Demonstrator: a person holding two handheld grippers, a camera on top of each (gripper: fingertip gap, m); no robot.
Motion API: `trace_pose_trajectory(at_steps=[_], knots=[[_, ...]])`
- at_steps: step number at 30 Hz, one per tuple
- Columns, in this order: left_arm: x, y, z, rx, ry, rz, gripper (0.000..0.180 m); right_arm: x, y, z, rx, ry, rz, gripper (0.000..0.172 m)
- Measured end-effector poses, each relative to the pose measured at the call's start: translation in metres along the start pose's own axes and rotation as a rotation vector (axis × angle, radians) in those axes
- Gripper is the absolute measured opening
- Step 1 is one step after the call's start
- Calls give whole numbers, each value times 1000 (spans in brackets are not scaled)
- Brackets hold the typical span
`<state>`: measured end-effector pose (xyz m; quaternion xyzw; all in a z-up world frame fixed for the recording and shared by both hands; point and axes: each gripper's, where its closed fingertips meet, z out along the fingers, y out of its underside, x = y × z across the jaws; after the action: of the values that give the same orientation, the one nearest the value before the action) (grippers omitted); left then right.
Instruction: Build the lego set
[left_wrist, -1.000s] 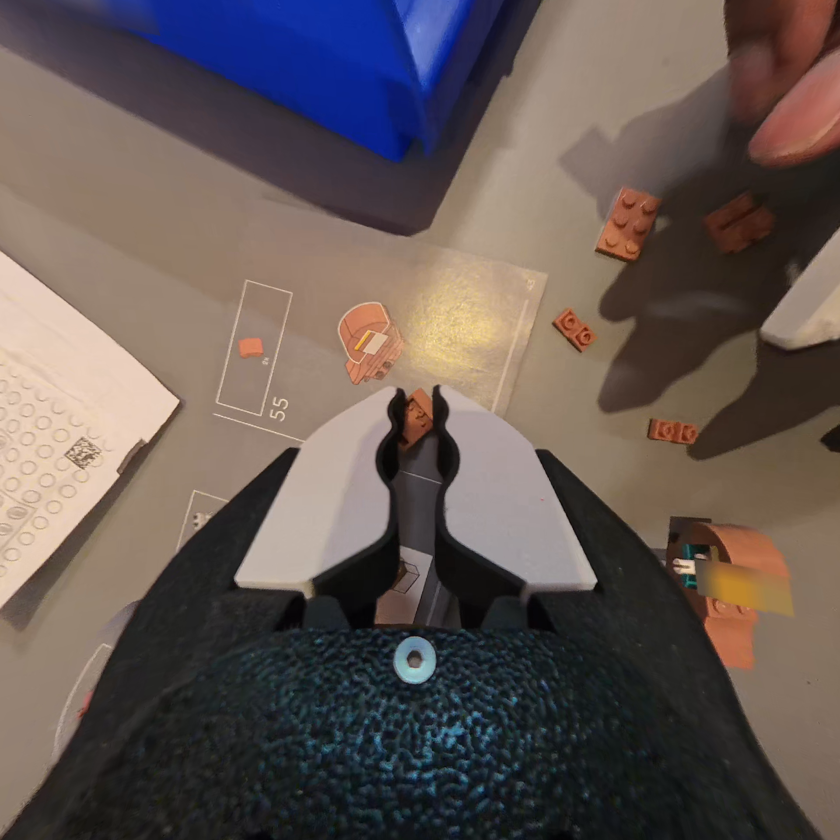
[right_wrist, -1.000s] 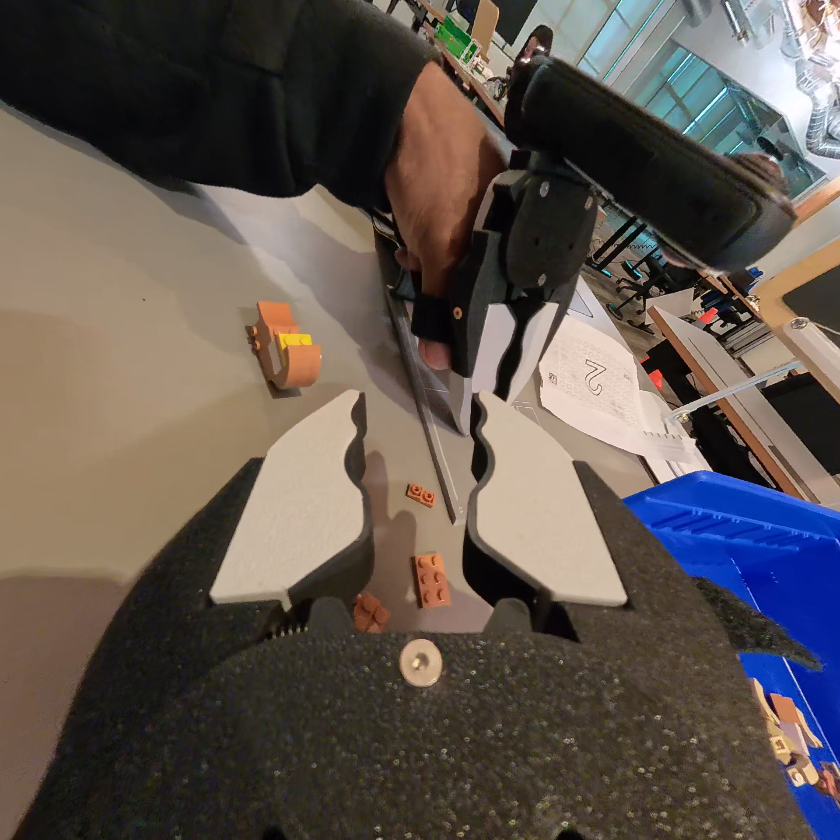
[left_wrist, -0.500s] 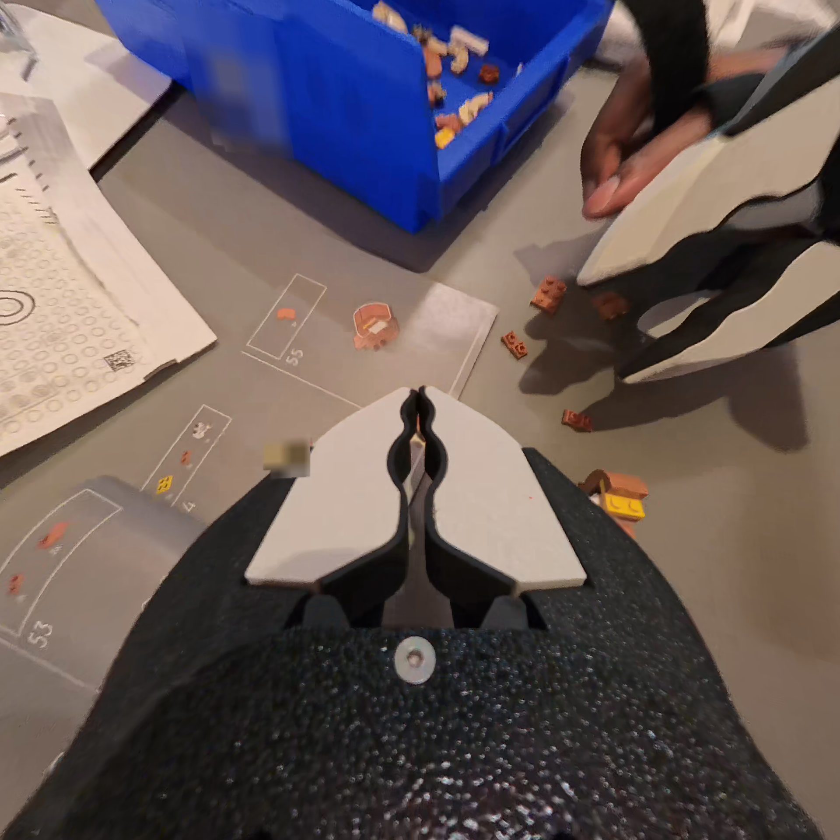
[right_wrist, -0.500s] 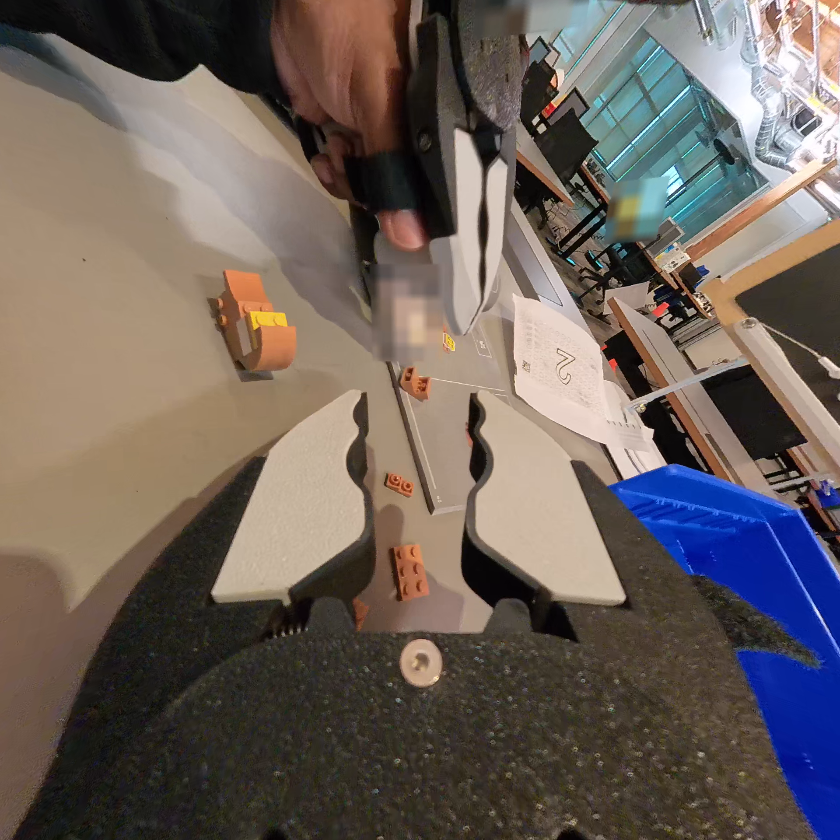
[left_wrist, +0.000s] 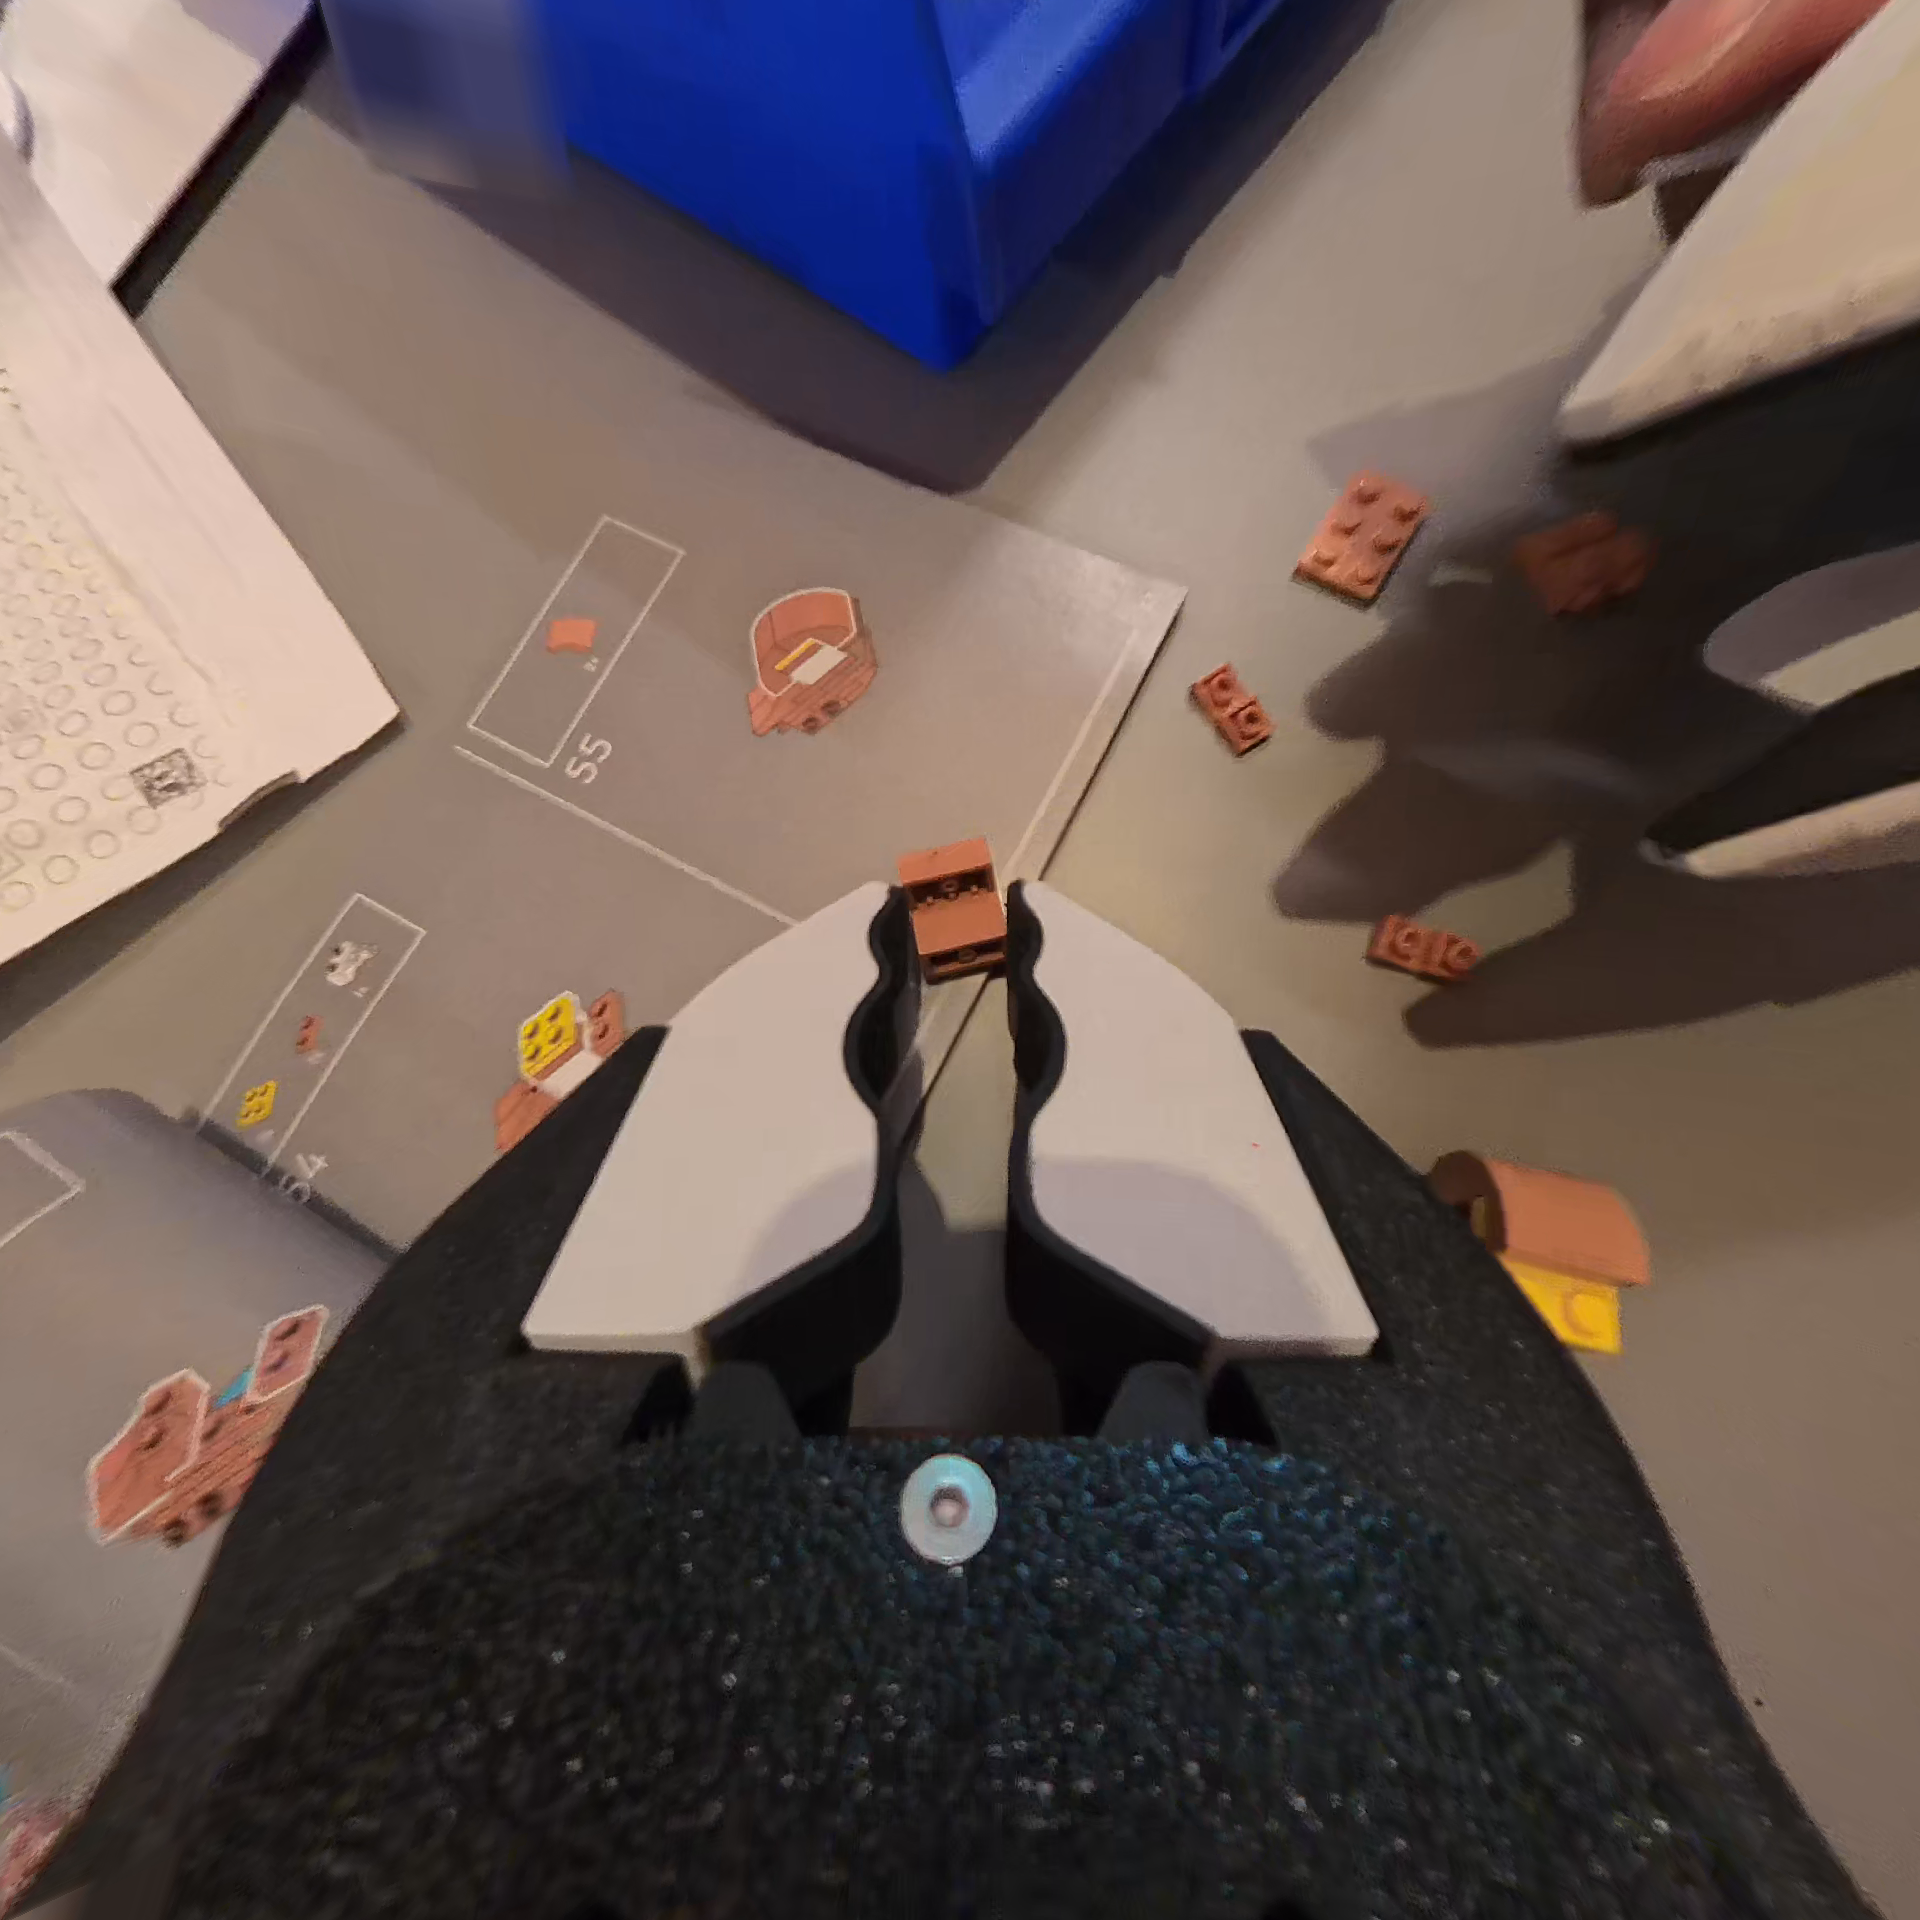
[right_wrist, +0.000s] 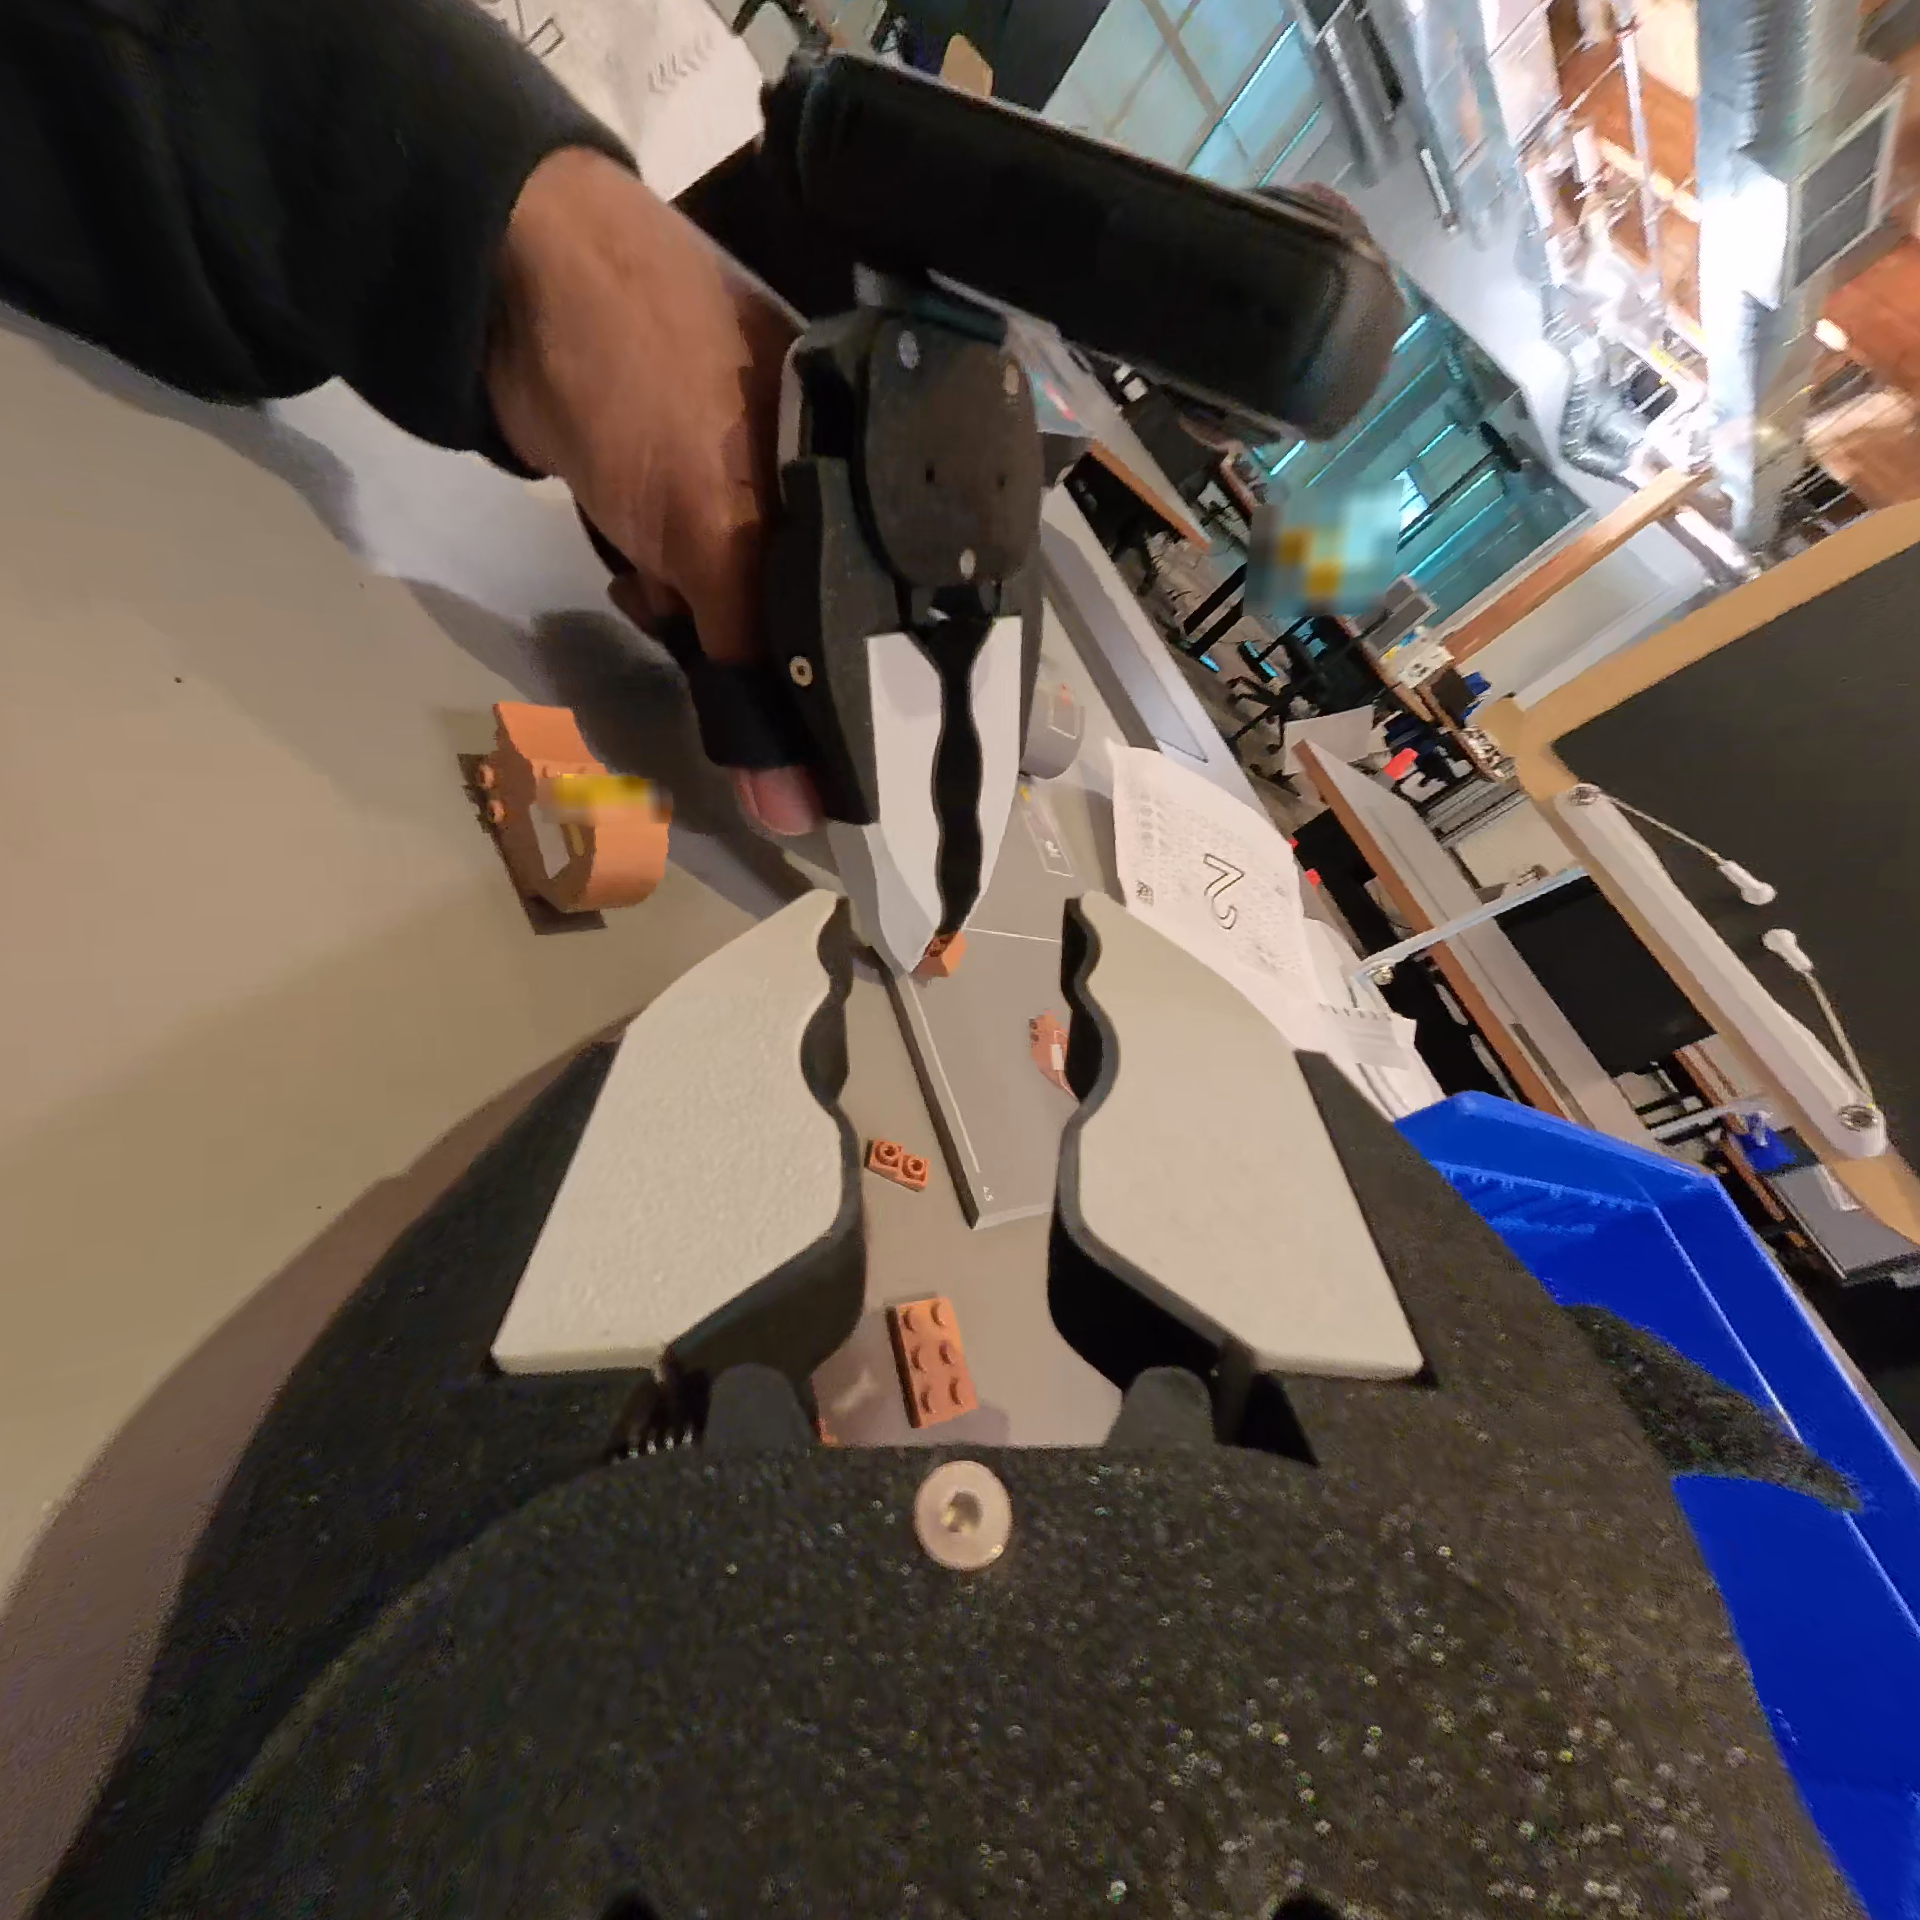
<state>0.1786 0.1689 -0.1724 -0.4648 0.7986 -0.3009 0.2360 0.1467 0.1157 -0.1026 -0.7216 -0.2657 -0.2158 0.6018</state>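
My left gripper (left_wrist: 952, 896) is low over the grey instruction booklet (left_wrist: 727, 790). It is shut on a small brown brick (left_wrist: 948, 925), which sits at the very fingertips with its hollow underside towards the camera and a pad against each side. The right wrist view shows the same grasp from the front, with the brick (right_wrist: 943, 954) at the left gripper's (right_wrist: 935, 935) tips, just above the booklet (right_wrist: 987, 1091). My right gripper (right_wrist: 951, 914) is open and empty, hovering over loose brown plates. It also shows in the left wrist view (left_wrist: 1610, 634) at the right edge.
A brown curved assembly with a yellow plate (left_wrist: 1548, 1236) (right_wrist: 582, 831) stands on the table. Loose brown plates (left_wrist: 1361, 535) (left_wrist: 1231, 709) (left_wrist: 1421, 951) lie to its right. A blue bin (left_wrist: 831, 156) (right_wrist: 1662, 1299) is beyond. A white printed sheet (left_wrist: 125, 675) lies left.
A second ago the left pads held the brick tilted. Half a second ago they were raised and shut on air, the brick lying on the booklet. Now they have come down and closed on it again.
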Motion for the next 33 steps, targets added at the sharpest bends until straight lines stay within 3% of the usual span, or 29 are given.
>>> trace_pose_trajectory(at_steps=[8, 13, 16, 20, 24, 33], knots=[[13, -41, -39, 296, 84, -52, 17, 16, -6, -15, 56, 98, -35, 39], [61, -47, -75, 402, 381, -71, 17, 1, -31, -22, 85, 135, -308, 42], [80, -50, -97, 470, 580, -163, 17, -9, -42, -17, 106, 158, -438, 45], [83, -45, -107, 483, 773, -336, 17, -11, -43, -3, 100, 202, -475, 50], [83, -43, -108, 466, 864, -424, 16, -11, -46, 1, 115, 261, -625, 50], [95, -42, -97, 407, 908, -471, 16, -10, -49, -4, 123, 335, -812, 41]])
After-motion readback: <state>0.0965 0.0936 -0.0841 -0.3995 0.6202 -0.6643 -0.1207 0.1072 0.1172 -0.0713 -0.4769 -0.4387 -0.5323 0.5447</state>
